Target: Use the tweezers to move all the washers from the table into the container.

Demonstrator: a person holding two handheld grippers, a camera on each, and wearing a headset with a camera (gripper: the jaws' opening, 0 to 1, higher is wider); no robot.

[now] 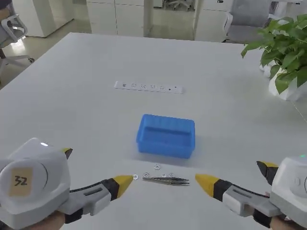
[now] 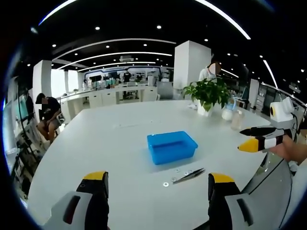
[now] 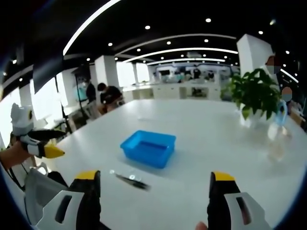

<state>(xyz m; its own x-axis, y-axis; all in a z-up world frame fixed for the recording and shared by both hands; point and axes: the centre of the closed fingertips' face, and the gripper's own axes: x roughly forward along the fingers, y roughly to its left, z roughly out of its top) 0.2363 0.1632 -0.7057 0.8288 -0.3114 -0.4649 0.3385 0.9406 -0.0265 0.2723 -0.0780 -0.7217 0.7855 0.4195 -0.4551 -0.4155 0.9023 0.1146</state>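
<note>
Nearest the lens, the left tongs (image 1: 95, 167) and the right tongs (image 1: 234, 173) hover low over the white tabletop (image 1: 72, 96). Each has its yellow-tipped jaws spread wide, released. Between the two inner tips lie the metal tweezers (image 1: 166, 180), flat on the tabletop and untouched. Small washers (image 1: 157, 166) are scattered just beside them: one on the far side towards the container, and others close along the tweezers' length. The blue plastic container (image 1: 165, 147) stands just beyond the washers, open side up; I cannot tell whether anything lies inside. Farther back on the tabletop is a white power strip (image 1: 148, 87), and a potted plant (image 1: 285, 52) sits at the right edge. In the left gripper view, the right tongs (image 2: 244, 139) come in from the right, jaws apart.
</note>
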